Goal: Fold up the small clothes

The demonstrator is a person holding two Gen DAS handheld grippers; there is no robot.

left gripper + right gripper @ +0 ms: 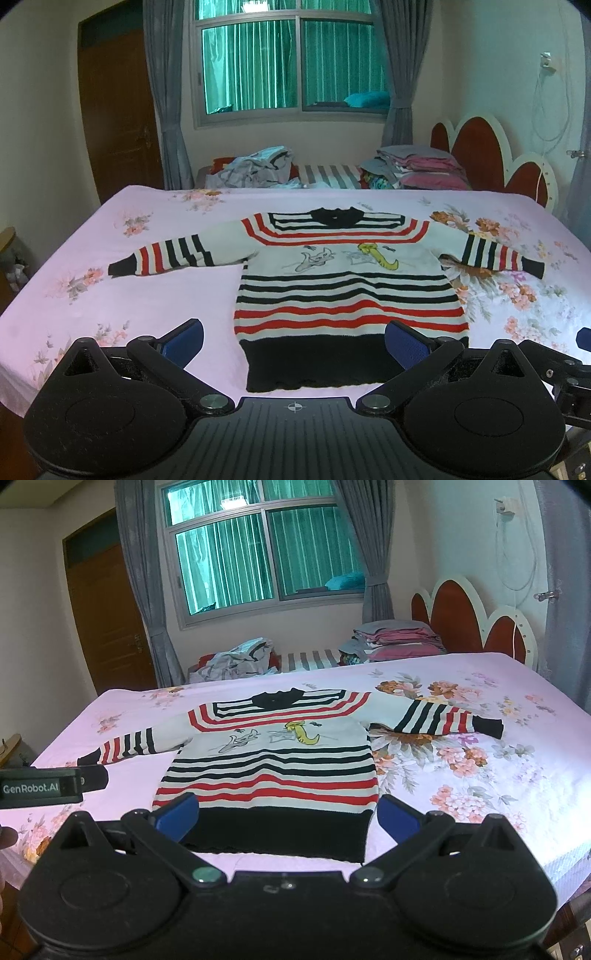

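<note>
Sweater [347, 288] flat on bed [147, 295], hem nearest, left tool [293, 345] and right tool [288, 818] spread apart

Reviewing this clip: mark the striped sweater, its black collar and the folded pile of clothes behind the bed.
striped sweater [347, 295]: left wrist view, striped body below the cartoon print.
black collar [334, 215]: left wrist view, middle of the neckline.
folded pile of clothes [399, 642]: right wrist view, pink layers.

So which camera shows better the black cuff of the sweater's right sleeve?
The right wrist view: the black cuff of the striped knitted sweater lies clear of the edge. The left wrist view shows the same cuff smaller, near the side.
</note>
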